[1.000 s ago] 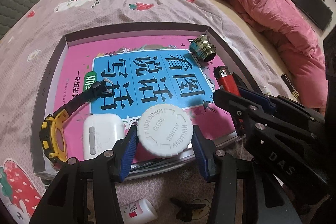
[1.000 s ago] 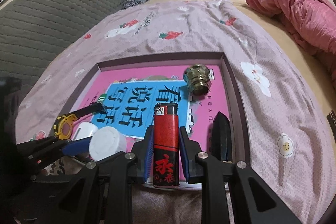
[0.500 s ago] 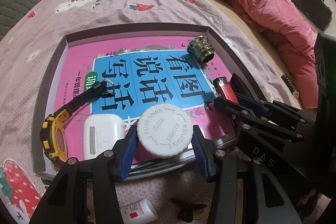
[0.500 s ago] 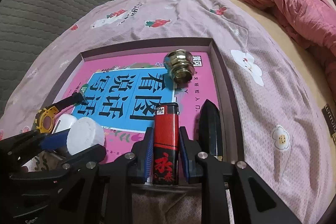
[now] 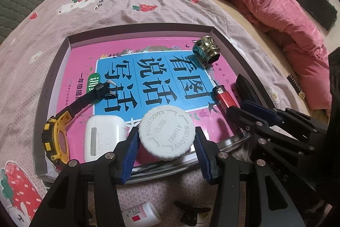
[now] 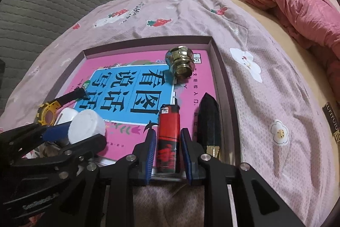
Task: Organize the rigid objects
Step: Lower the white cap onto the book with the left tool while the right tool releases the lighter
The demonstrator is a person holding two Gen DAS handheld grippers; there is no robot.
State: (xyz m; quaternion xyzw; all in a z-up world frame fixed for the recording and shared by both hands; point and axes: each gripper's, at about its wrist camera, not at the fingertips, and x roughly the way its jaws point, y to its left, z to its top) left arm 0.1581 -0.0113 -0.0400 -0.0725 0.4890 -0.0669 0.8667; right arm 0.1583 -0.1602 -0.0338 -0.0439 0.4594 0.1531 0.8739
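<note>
A shallow box tray [image 5: 136, 27] [image 6: 146, 39] lies on the bed with a pink and blue book inside. My left gripper [image 5: 165, 154] is shut on a white bottle with a child-proof cap [image 5: 166, 133], held at the tray's near edge; it also shows in the right wrist view [image 6: 86, 126]. My right gripper [image 6: 166, 152] has its pads slightly apart around a red lighter [image 6: 167, 137] that rests on the book; the lighter shows in the left wrist view [image 5: 225, 98].
In the tray lie a brass knob [image 5: 207, 51], a yellow and black watch [image 5: 56, 137], a white earbud case [image 5: 103, 135] and a dark pointed object [image 6: 209, 120]. A small white bottle [image 5: 141, 216] lies on the bedspread below. A pink quilt [image 5: 276, 10] lies to the right.
My right gripper has lowered the red lighter onto the book and its pads have loosened. My left gripper still holds the white bottle in the same place.
</note>
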